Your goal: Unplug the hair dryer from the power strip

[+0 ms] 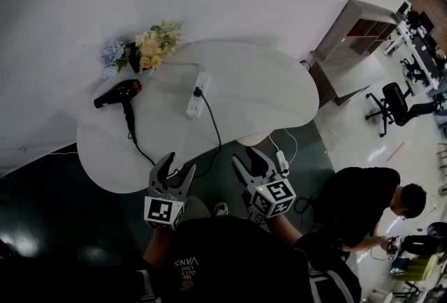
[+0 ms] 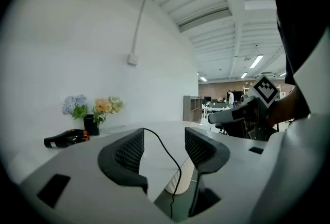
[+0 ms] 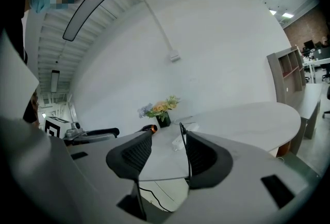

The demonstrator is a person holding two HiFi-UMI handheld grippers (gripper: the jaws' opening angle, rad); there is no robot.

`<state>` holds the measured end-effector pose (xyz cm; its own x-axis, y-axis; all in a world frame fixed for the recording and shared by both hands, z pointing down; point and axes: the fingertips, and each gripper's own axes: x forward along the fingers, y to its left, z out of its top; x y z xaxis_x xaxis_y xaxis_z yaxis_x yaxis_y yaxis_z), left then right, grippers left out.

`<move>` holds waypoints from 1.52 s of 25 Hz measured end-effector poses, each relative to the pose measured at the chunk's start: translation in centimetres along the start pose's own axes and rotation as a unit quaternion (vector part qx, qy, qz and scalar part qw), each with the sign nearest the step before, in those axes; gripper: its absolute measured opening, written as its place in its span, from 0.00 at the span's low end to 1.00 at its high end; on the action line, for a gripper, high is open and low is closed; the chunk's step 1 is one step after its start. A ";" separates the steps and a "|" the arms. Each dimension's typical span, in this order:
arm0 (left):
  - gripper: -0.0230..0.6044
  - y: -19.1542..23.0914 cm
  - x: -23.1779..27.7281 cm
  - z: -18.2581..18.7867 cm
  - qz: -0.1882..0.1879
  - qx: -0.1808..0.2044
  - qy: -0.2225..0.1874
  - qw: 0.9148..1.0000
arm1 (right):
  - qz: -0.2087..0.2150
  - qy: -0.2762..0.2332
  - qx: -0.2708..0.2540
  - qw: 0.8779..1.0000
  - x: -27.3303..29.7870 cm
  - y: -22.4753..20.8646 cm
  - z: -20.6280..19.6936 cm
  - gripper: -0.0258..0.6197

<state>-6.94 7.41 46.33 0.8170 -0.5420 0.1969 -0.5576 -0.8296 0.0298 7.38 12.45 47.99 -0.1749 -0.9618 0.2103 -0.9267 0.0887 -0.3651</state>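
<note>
– Both empty, then? Which step is this?
– The approach, I judge; nothing is gripped yet; the left gripper and the right gripper hang side by side at the near edge of the table; jaws apart on each, with nothing between the pads.
– And the dryer?
– The dryer lies on its side at the table's left, near the flowers; its cord drops off the near edge, loops and climbs back to the strip, which lies mid-table; the plug is still seated in it, so the pull is not yet made.
– What does the next move call for?
– A reach forward over the table, I think; one gripper to pin the strip so it neither lifts nor slides; the other to close on the plug's body, not the cord, and draw it straight out; the right one seems better lined up, since the strip shows just past its jaws in its own view.
– Pose?
– Both point forward, tipped only slightly down, about level with the tabletop; both are held close in front of the person's body, well short of the strip.
</note>
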 end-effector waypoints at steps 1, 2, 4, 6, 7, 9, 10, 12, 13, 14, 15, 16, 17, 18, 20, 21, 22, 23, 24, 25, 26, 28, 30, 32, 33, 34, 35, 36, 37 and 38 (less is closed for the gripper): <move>0.43 0.2 0.5 -0.2 -0.001 0.000 0.005 1.000 | 0.002 0.002 0.000 1.000 0.3 -0.2 0.0 0.34; 0.44 0.4 1.0 -0.4 -0.002 -0.001 0.009 1.000 | 0.002 0.004 0.001 1.000 0.7 -0.4 0.0 0.34; 0.44 1.1 2.0 -0.5 -0.007 -0.001 0.014 1.000 | 0.000 0.006 0.004 1.000 1.7 -0.9 0.1 0.34; 0.46 1.8 3.1 -0.7 -0.014 -0.002 0.022 1.000 | -0.003 0.007 0.007 1.000 2.9 -1.4 0.2 0.34; 0.46 2.2 3.6 -0.7 -0.017 -0.003 0.025 1.000 | -0.006 0.007 0.009 1.000 3.5 -1.5 0.3 0.34; 0.47 3.2 4.4 -0.5 -0.026 -0.006 0.031 0.999 | -0.011 0.007 0.014 1.000 4.7 -1.7 0.5 0.34; 0.48 3.6 4.9 -0.5 -0.031 -0.007 0.035 0.999 | -0.015 0.007 0.017 1.000 5.2 -1.8 0.7 0.34; 0.48 4.7 6.0 -0.5 -0.041 -0.005 0.042 0.998 | -0.025 0.006 0.022 0.999 6.4 -2.1 1.0 0.34; 0.48 5.3 6.6 -0.5 -0.047 -0.002 0.045 0.998 | -0.030 0.005 0.024 0.999 7.1 -2.2 1.1 0.35; 0.49 5.9 7.2 -0.5 -0.052 0.002 0.047 0.998 | -0.034 0.005 0.025 0.999 7.7 -2.3 1.3 0.35; 0.50 6.4 7.7 -0.4 -0.058 0.005 0.048 0.997 | -0.039 0.005 0.025 0.999 8.3 -2.4 1.4 0.35; 0.50 6.9 8.1 -0.5 -0.064 0.009 0.051 0.997 | -0.043 0.005 0.025 0.999 8.9 -2.4 1.5 0.35; 0.51 7.4 8.5 -0.7 -0.069 0.012 0.055 0.996 | -0.048 0.004 0.025 0.999 9.4 -2.5 1.5 0.35; 0.52 8.0 8.8 -1.0 -0.074 0.014 0.062 0.995 | -0.052 0.003 0.025 0.998 10.0 -2.6 1.6 0.35; 0.53 8.9 9.5 -1.6 -0.086 0.015 0.074 0.993 | -0.062 0.001 0.024 0.998 11.2 -2.7 1.6 0.35; 0.53 9.3 9.8 -1.9 -0.092 0.016 0.078 0.993 | -0.067 0.000 0.023 0.997 11.7 -2.8 1.7 0.35; 0.53 9.5 10.1 -2.1 -0.098 0.017 0.082 0.992 | -0.073 -0.001 0.024 0.997 12.1 -3.0 1.7 0.35; 0.53 9.8 10.3 -2.4 -0.103 0.020 0.087 0.991 | -0.078 -0.002 0.024 0.997 12.5 -3.1 1.8 0.35; 0.53 10.1 10.6 -2.6 -0.107 0.026 0.093 0.990 | -0.082 -0.003 0.025 0.996 12.9 -3.3 1.9 0.35; 0.53 10.5 10.8 -2.9 -0.109 0.032 0.099 0.989 | -0.085 -0.003 0.024 0.996 13.4 -3.4 2.1 0.35; 0.54 10.9 11.2 -3.1 -0.111 0.035 0.105 0.988 | -0.087 -0.004 0.023 0.996 13.9 -3.6 2.3 0.35; 0.54 11.4 11.9 -3.6 -0.111 0.026 0.110 0.987 | -0.087 -0.003 0.019 0.996 14.8 -4.0 2.6 0.35; 0.54 11.9 12.6 -4.5 -0.104 0.018 0.122 0.987 | -0.086 0.001 0.015 0.996 15.7 -4.6 2.7 0.35; 0.55 12.3 13.3 -5.2 -0.093 0.012 0.139 0.986 | -0.083 0.005 0.012 0.996 16.5 -5.3 2.8 0.35; 0.56 12.6 13.8 -5.4 -0.087 0.010 0.145 0.985 | -0.080 0.009 0.011 0.997 16.9 -5.6 2.9 0.35; 0.56 12.7 14.2 -5.5 -0.082 0.006 0.148 0.986 | -0.076 0.014 0.009 0.997 17.4 -6.0 2.9 0.35; 0.57 12.8 14.6 -5.6 -0.078 0.001 0.150 0.986 | -0.070 0.020 0.006 0.997 17.9 -6.4 2.9 0.35; 0.57 12.8 15.0 -5.7 -0.072 -0.005 0.152 0.986 | -0.064 0.026 0.003 0.998 18.4 -6.8 2.8 0.35; 0.57 12.9 15.5 -5.8 -0.067 -0.010 0.156 0.985 | -0.057 0.033 -0.001 0.998 19.0 -7.2 2.7 0.35; 0.58 12.9 15.9 -6.2 -0.063 -0.013 0.161 0.985 | -0.050 0.040 -0.004 0.998 19.5 -7.7 2.6 0.35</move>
<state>-2.03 -11.04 55.92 0.7933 -0.3607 0.4906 -0.4619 -0.8814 0.0990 11.94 -7.66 52.53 -0.1064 -0.9423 0.3175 -0.9437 -0.0050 -0.3309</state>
